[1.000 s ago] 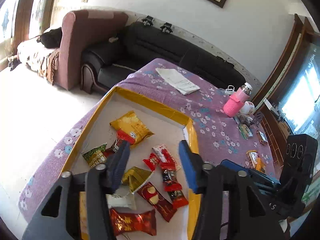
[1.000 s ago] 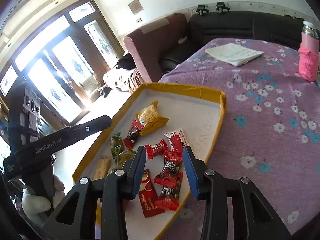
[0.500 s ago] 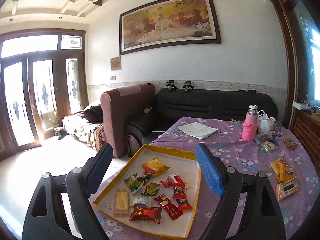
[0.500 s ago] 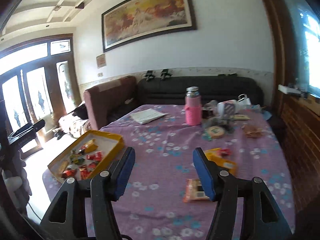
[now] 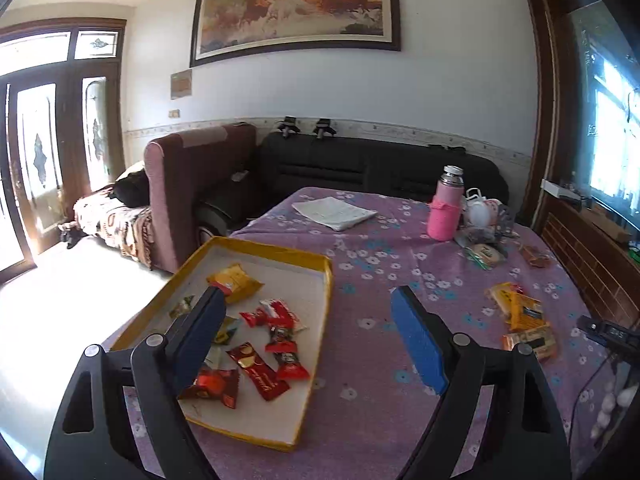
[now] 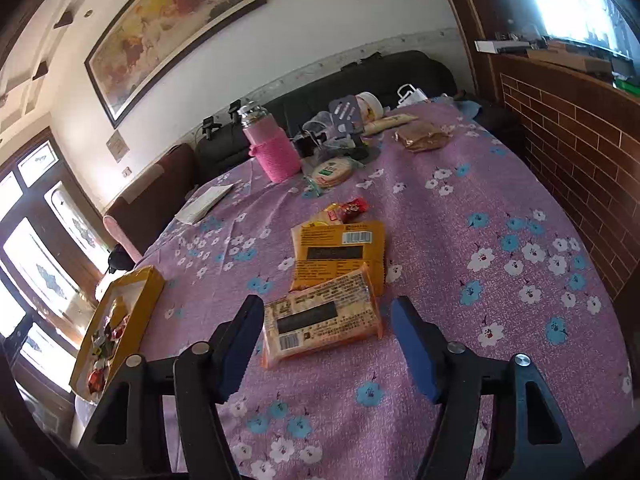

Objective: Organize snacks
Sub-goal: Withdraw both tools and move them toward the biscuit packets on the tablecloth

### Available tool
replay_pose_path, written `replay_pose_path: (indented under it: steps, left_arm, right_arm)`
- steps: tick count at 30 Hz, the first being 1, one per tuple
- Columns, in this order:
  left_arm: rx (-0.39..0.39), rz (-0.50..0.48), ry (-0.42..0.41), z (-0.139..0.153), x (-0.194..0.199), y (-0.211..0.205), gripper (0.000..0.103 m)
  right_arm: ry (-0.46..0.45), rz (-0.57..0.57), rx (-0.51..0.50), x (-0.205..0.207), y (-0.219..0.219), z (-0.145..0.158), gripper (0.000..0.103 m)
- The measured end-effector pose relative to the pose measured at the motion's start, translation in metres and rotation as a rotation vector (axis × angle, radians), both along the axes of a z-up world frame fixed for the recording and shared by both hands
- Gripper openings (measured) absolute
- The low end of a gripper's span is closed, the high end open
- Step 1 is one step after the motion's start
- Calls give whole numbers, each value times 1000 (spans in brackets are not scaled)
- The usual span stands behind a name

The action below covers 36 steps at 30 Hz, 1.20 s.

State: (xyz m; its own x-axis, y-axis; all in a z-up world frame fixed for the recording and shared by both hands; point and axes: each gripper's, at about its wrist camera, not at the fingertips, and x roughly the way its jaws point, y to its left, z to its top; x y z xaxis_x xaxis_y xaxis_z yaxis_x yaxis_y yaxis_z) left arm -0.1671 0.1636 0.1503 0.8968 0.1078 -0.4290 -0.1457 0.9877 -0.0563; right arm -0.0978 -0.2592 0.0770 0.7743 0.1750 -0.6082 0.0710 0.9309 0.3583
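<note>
A yellow-rimmed tray (image 5: 272, 247) on the left of the table holds several wrapped candies, such as a red one (image 5: 258, 370) and a yellow pack (image 5: 236, 280). My left gripper (image 5: 306, 296) hangs open and wide above the tray's near right corner, holding nothing. Loose on the purple cloth lie an orange pack (image 6: 320, 320), a larger yellow pack (image 6: 340, 248) and a small red candy (image 6: 354, 207). My right gripper (image 6: 326, 304) is low over the orange pack. Its jaws are closing with the pack between them, and the pads are clear of it.
A pink bottle (image 6: 274, 152), a folded paper (image 5: 334, 212) and a pile of bags and wrappers (image 6: 340, 140) sit at the table's far side. A brick wall (image 6: 580, 160) runs along the right edge. Sofas (image 5: 360, 168) stand behind the table.
Both grippers have pulled back from over the tray. The left opened wider and now faces the whole table. The right swung right across the cloth to the loose packs and opened.
</note>
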Motion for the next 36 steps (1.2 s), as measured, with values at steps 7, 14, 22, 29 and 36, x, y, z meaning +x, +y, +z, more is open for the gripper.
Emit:
replay_pose_path:
  steps: [7,14,22,29,36]
  left_arm:
    - [-27,-82,50,-16,10,-9,85]
    - [-75,-104,83,-29,15,-1,85]
    - [-123,-201,162,-45,25,-9,85]
    - [-149,-257,200,-57,32,-19,85]
    - [-214,-288,282,-71,41,-21,85]
  right_arm:
    - [79,-39,-76,48,3,-24,64]
    - [228,56,34,87,29,-57,44]
    - [154,448,109,81,126,-49,41]
    - [66,69,18,103,26,-11,46]
    - [126,2,7,154,-11,-29,47]
